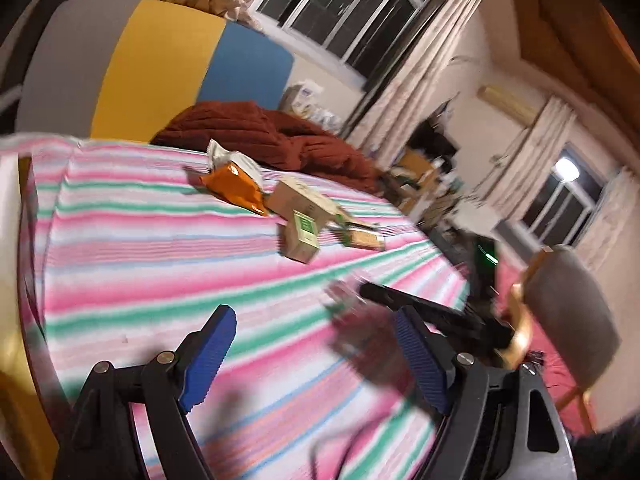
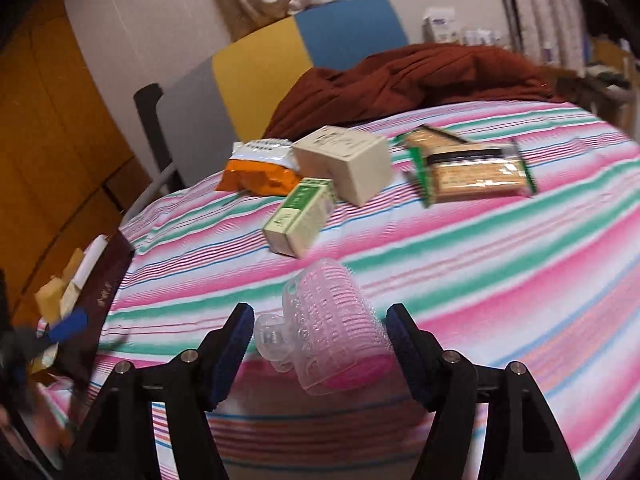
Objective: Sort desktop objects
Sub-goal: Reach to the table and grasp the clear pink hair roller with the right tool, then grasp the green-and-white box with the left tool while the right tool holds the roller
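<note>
Pink hair roller lying on striped bed between spread fingers of right hand-held gripper, contact unclear. Left hand-held gripper spread, empty. Green box, beige box, orange packet, cracker pack beyond.

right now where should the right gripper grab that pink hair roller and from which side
Grip the pink hair roller across its ribbed barrel, coming straight in along the right gripper, whose open fingers already flank it. The barrel lies on its side pointing away, so its curved flanks face the pads. Avoid the clear clip on its left; it looks loose.
</note>
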The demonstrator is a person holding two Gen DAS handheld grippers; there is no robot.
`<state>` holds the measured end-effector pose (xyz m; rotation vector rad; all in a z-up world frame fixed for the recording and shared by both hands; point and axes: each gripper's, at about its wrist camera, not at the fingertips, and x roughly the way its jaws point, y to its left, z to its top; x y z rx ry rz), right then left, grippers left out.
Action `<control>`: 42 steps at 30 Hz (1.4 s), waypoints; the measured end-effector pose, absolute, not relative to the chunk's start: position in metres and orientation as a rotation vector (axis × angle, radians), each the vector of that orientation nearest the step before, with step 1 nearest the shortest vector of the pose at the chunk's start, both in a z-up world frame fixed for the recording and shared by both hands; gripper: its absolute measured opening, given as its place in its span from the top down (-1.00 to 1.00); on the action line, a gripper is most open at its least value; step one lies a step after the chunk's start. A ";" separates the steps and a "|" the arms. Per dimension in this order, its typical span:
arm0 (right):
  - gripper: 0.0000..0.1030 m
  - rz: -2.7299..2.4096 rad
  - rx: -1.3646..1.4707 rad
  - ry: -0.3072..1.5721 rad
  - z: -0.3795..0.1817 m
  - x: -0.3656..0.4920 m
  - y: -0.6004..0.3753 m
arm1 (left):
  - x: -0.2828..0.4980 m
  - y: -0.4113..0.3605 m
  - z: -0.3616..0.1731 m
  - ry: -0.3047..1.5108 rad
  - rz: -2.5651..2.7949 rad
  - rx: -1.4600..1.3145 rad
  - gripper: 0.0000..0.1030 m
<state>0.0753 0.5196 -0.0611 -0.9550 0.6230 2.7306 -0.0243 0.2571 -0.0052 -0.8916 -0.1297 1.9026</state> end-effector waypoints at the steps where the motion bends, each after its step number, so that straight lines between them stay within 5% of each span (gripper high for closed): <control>1: -0.36 2.731 -0.940 0.618 -0.061 0.079 0.519 | -0.028 0.267 -0.002 -0.102 1.913 -0.903 -0.62; 14: -0.58 2.748 -0.759 0.838 -0.069 0.097 0.539 | -0.057 0.410 -0.022 0.309 1.959 -0.925 -0.58; 23: -0.58 2.760 -0.759 0.902 -0.075 0.095 0.544 | -0.079 0.455 -0.053 0.394 1.985 -1.017 -0.20; 28: -0.59 2.768 -0.750 0.918 -0.077 0.094 0.545 | -0.081 0.453 -0.064 0.409 2.016 -1.037 0.30; 42: -0.59 2.768 -0.785 0.881 -0.078 0.091 0.543 | -0.048 0.380 -0.053 0.369 2.058 -0.952 0.40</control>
